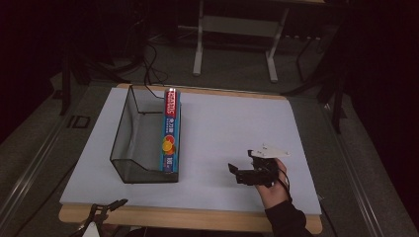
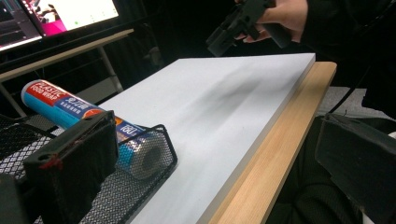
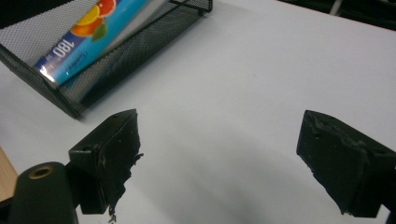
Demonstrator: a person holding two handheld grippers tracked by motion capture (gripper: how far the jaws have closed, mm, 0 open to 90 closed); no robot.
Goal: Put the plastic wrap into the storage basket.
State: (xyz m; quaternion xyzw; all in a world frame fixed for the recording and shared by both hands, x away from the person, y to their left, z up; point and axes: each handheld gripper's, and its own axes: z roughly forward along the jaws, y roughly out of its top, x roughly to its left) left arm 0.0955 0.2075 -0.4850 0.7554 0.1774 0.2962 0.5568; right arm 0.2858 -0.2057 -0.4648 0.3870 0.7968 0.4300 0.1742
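Observation:
A black wire-mesh basket (image 1: 121, 129) stands on the left half of a white board (image 1: 232, 118). Inside it, a long blue plastic-wrap box (image 1: 169, 131) with a red end and fruit print lies along the right wall. My right gripper (image 1: 236, 174), in a hand at the board's front right, points left toward the basket, apart from it. Its jaws stand open over bare board (image 3: 226, 161), with the box (image 3: 79, 42) and basket (image 3: 116, 58) ahead. My left gripper (image 1: 109, 206) hangs at the table's front-left edge, open and empty (image 2: 215, 168), near the basket's corner (image 2: 170, 144) and the box (image 2: 70, 107).
The white board lies on a wooden tabletop (image 1: 197, 219) whose edge shows along the front. Beyond the table are the white legs of a desk (image 1: 198, 44) and dark floor with cables. A lit monitor (image 2: 60, 16) glows in the left gripper view.

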